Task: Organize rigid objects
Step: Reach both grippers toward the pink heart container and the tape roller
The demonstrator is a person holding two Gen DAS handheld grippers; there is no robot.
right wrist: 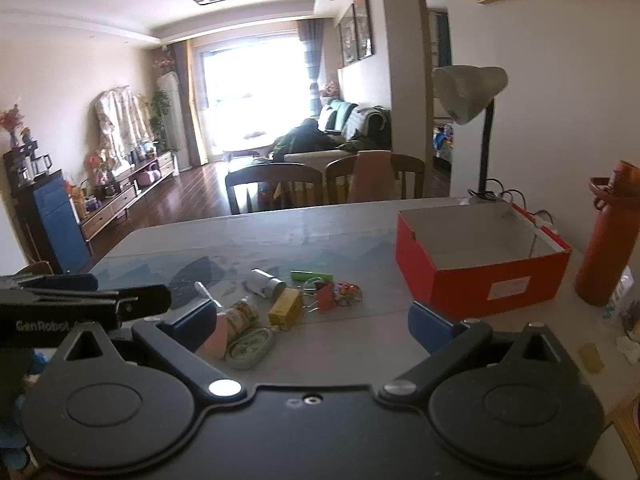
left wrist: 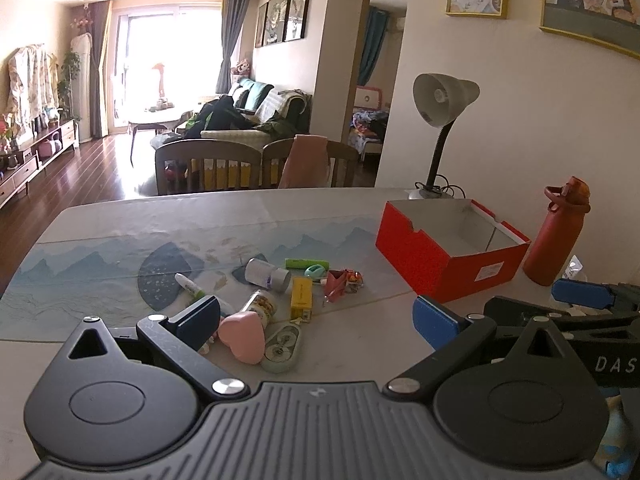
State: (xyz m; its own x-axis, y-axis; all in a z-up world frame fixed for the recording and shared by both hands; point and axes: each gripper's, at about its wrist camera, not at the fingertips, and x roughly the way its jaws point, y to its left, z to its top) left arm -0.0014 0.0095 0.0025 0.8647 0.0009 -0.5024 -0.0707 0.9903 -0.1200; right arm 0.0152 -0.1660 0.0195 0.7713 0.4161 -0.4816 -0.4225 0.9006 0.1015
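- Hovering short of the clutter, the left gripper and the right gripper both have their jaws spread wide, with nothing held.
- The small objects lie in a loose heap on the table, left of the red box, which looks empty.
- Likely first step: pick one item and carry it to the box.
- The pink heart lies nearest the left gripper, touching the tape dispenser; close on the heart alone.
- Round things like the small bottle may roll, so grip across the body.
- Steer clear of the orange flask standing beside the box.
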